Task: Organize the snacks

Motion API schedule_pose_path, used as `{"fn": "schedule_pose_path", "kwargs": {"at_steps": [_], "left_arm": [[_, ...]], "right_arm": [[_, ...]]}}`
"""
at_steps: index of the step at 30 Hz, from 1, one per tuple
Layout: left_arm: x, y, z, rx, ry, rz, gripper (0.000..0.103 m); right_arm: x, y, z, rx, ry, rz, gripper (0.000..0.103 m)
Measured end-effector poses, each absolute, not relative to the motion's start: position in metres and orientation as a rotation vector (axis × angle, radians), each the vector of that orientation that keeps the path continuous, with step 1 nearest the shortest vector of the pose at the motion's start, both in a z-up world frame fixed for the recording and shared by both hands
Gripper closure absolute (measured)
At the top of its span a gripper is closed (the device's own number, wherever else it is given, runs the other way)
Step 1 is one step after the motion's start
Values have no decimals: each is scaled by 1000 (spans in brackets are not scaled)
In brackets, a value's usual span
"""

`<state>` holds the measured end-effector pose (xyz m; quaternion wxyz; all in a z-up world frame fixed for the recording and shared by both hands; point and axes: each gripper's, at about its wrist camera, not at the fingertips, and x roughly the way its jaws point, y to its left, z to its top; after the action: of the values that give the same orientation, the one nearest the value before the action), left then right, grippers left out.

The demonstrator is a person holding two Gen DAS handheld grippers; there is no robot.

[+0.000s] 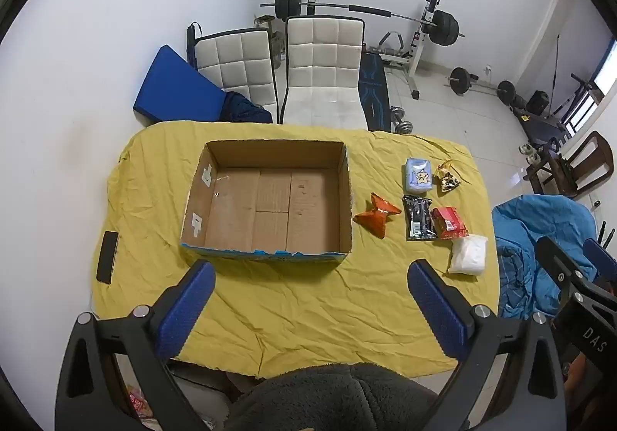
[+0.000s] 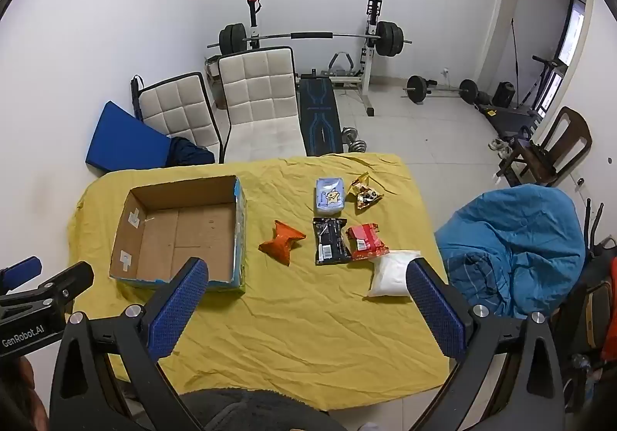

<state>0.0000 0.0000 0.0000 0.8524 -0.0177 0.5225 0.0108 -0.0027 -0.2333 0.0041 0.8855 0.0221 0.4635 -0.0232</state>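
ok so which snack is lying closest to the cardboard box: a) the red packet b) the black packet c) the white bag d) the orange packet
d, the orange packet lies just right of the cardboard box, while the black packet, red packet and white bag sit farther right.

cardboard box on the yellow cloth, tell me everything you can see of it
The cardboard box is a shallow, open-topped brown carton, empty inside, with its bottom flaps showing as seams. White tape patches cling to its left inner wall, and torn blue printed paper edges the near rim and outer sides. It sits flat on the left part of the yellow cloth, apart from the snacks to its right. Nothing touches it but the cloth.
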Motion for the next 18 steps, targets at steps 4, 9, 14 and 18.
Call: {"fn": "schedule_pose_path", "kwargs": {"at_steps": [4, 9, 14, 18], "left_arm": [[-1, 0, 0, -40, 1080, 23, 1], [-1, -1, 1, -42, 1082, 22, 1], [2, 3, 3, -45, 1084, 19, 0], [2, 5, 8, -47, 1086, 17, 1]], "right_arm": [[-3, -231, 4, 14, 959, -63, 0], [-3, -231, 4, 34, 953, -47, 0], [-8, -232, 10, 26, 946, -42, 0], [-10, -222, 8, 11, 946, -47, 0]]}}
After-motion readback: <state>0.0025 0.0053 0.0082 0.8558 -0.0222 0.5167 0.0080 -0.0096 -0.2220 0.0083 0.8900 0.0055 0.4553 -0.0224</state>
